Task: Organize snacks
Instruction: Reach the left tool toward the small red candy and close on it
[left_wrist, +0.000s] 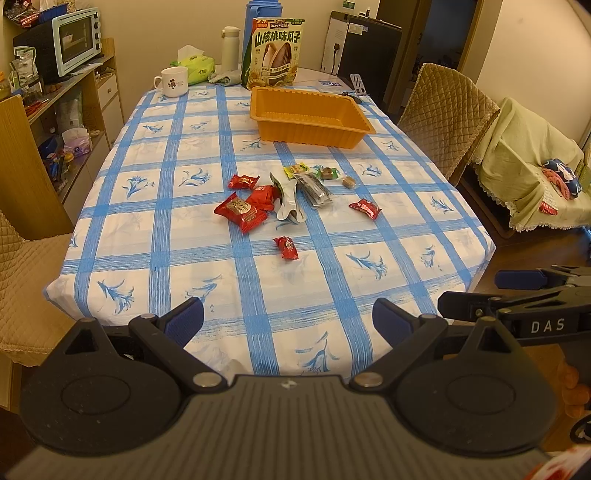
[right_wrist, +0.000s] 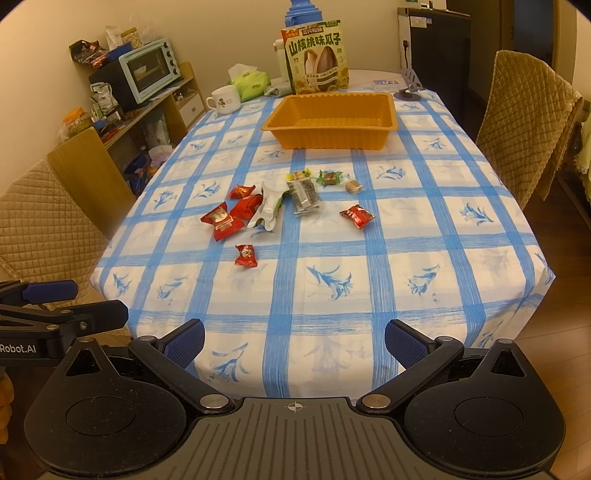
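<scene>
Mid-table: snacks (right_wrist: 280, 206) scattered, tray (right_wrist: 328, 138) beyond.

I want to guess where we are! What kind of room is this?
Probably a home dining room: a long table with a checked cloth, padded chairs beside it, and a toaster oven on a shelf.

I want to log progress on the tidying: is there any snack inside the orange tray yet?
No: the orange tray shows only its bare ribbed floor, while the wrapped snacks lie scattered on the tablecloth in front of it.
</scene>
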